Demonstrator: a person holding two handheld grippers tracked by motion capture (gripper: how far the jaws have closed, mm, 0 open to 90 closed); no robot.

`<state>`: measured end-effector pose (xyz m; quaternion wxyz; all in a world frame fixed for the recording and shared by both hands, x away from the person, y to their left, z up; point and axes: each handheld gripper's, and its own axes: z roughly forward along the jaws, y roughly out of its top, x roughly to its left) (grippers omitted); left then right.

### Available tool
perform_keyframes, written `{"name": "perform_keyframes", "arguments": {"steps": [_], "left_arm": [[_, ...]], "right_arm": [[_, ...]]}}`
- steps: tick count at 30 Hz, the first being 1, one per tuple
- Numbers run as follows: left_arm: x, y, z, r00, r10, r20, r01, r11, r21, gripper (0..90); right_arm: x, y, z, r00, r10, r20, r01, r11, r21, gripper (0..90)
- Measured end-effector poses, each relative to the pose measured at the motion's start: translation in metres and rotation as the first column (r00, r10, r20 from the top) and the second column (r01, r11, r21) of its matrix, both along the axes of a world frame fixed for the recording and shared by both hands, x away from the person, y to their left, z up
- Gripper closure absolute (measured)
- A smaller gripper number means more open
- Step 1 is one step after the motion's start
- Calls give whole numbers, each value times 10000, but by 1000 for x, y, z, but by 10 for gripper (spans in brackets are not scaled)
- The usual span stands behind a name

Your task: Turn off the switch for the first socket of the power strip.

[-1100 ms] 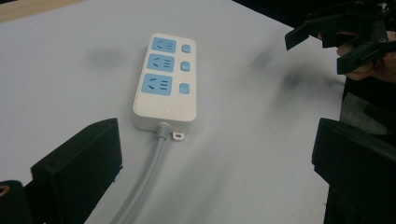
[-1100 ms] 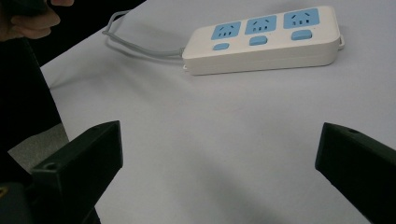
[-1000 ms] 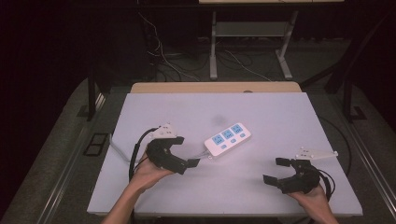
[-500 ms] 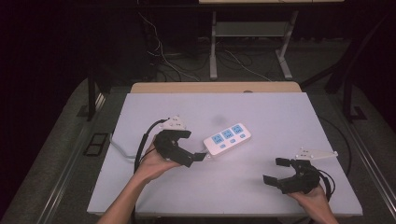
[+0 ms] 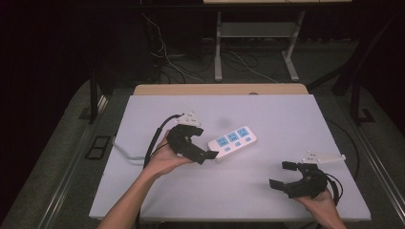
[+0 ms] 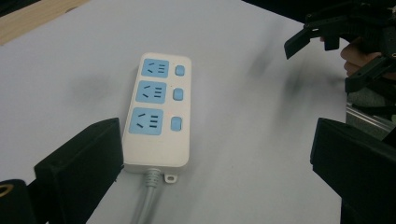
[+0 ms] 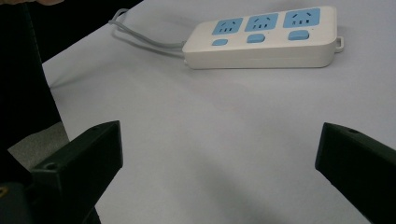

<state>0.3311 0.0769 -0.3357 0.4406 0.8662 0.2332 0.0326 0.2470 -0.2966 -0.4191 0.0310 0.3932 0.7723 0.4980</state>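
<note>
A white power strip with three blue sockets and blue switches lies flat near the middle of the white table. Its grey cable runs off to the left. My left gripper is open at the strip's cable end, jaws apart on either side of that end without touching it. In the left gripper view the power strip lies just ahead of the left gripper, nearer its left jaw. My right gripper is open near the front right corner, nothing between its jaws. From there the power strip lies farther off.
A wooden strip borders the table's far edge. Beyond it, a metal stand and loose cables lie on the dark floor. A black cable trails off the table's right side. The right gripper appears far off in the left gripper view.
My left gripper has moved right and slightly forward, closing in on the power strip's cable end. The right gripper and the strip have stayed put.
</note>
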Motion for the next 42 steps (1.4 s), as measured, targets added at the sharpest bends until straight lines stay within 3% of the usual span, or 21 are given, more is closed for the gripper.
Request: {"name": "perform_keyframes", "arguments": {"steps": [18, 42], "left_arm": [[19, -20, 1, 9994, -343, -101, 348, 9981, 513, 27], [46, -43, -12, 9976, -513, -475, 562, 9924, 1099, 105]], "right_arm": [[0, 0, 0, 10000, 27, 26, -27, 10000, 13, 5], [-1, 0, 0, 10000, 48, 2, -48, 10000, 24, 6]]}}
